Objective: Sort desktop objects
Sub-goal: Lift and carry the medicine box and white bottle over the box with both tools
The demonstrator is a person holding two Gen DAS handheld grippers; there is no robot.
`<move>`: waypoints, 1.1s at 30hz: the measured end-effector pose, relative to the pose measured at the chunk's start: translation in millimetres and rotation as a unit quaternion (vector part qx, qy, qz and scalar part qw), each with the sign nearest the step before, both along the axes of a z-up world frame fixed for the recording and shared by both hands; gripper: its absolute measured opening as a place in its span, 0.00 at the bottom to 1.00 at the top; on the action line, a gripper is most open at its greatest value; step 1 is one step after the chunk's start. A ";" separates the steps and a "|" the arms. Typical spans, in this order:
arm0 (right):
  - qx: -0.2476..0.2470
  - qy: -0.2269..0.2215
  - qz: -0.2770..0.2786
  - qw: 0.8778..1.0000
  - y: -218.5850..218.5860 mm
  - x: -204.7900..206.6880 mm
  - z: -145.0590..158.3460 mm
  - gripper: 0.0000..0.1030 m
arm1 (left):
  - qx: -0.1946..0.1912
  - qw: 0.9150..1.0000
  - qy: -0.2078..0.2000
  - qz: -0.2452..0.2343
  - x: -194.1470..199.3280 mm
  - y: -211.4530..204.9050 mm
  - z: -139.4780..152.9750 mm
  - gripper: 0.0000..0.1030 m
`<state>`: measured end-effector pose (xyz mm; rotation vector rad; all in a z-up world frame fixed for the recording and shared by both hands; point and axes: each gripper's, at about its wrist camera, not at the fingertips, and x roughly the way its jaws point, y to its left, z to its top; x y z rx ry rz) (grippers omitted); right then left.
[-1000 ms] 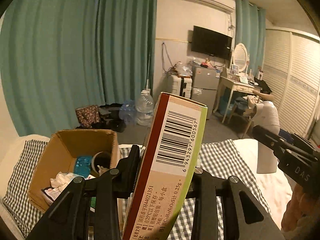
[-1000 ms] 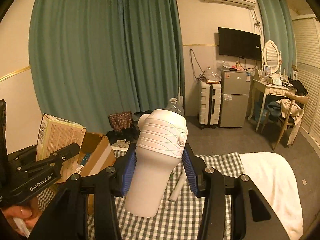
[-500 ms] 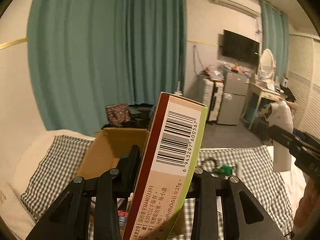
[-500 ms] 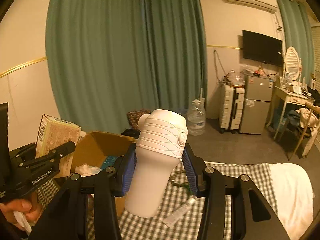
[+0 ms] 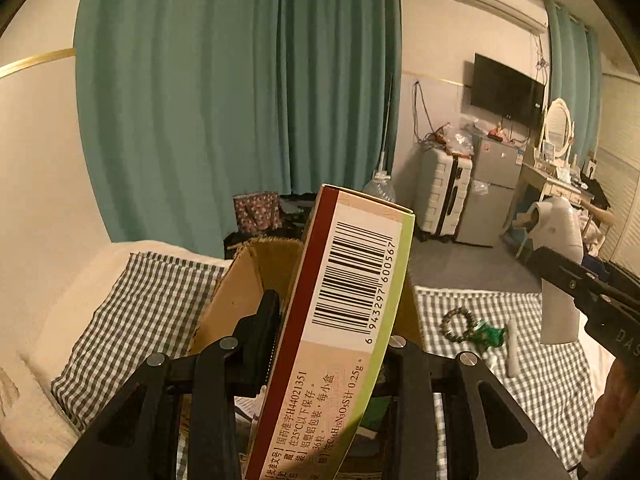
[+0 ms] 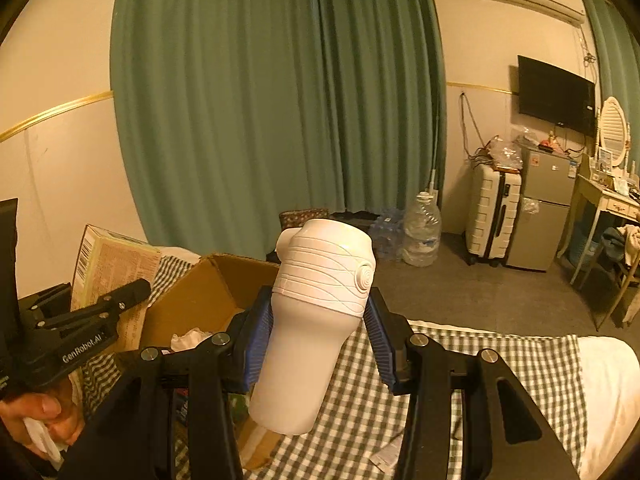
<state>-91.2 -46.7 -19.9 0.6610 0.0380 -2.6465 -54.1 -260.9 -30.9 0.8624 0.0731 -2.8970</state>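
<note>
My left gripper (image 5: 336, 328) is shut on a tall medicine box (image 5: 352, 280) with a barcode, a red edge and a green side, held upright. Directly behind it stands an open cardboard box (image 5: 240, 292) on the checked cloth. My right gripper (image 6: 320, 320) is shut on a white ribbed bottle (image 6: 320, 280), its blue pads (image 6: 258, 336) pressing both sides. That bottle hangs just right of the cardboard box (image 6: 192, 304). The right wrist view also shows the left gripper (image 6: 116, 292) with the medicine box (image 6: 116, 260) at far left. The left wrist view shows the right gripper (image 5: 560, 280) and bottle (image 5: 560, 232) at far right.
On the checked cloth (image 5: 500, 312) right of the cardboard box lie a bead bracelet (image 5: 456, 322), a green item (image 5: 486, 334) and a white tube (image 5: 512, 348). White tissue (image 6: 188, 338) lies inside the box. Beyond the bed are a suitcase (image 6: 494, 212), a fridge (image 6: 544, 208) and a water jug (image 6: 422, 232).
Both views have swung left together. The cardboard box has shifted from the left to directly behind the medicine box and looks nearer. Both grips are unchanged.
</note>
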 end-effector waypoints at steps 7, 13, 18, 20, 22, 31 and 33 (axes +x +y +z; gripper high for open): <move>0.011 -0.014 0.023 1.000 -26.3 -14.4 -15.4 0.44 | 0.006 1.000 -0.026 0.012 -14.7 -15.5 -22.1 0.33; 0.016 -0.032 0.037 0.999 -47.5 -27.6 -34.9 0.44 | 0.011 0.999 -0.047 0.015 -29.3 -24.8 -39.9 0.33; 0.016 -0.049 0.051 0.997 -66.4 -44.3 -49.8 0.44 | 0.005 0.997 -0.070 0.021 -42.3 -32.5 -57.5 0.33; 0.023 -0.055 0.063 0.996 -80.9 -45.6 -58.0 0.44 | 0.002 0.997 -0.080 0.023 -47.9 -36.1 -64.9 0.33; 0.026 -0.064 0.074 0.995 -92.2 -51.8 -65.9 0.44 | 0.003 0.996 -0.089 0.027 -53.0 -40.5 -70.6 0.33; 0.045 -0.106 0.112 0.987 -124.3 -84.5 -98.8 0.44 | 0.002 0.992 -0.126 0.029 -71.1 -51.7 -96.5 0.34; 0.050 -0.117 0.117 0.985 -128.1 -91.7 -105.4 0.44 | 0.005 0.992 -0.121 0.028 -71.2 -53.6 -93.8 0.40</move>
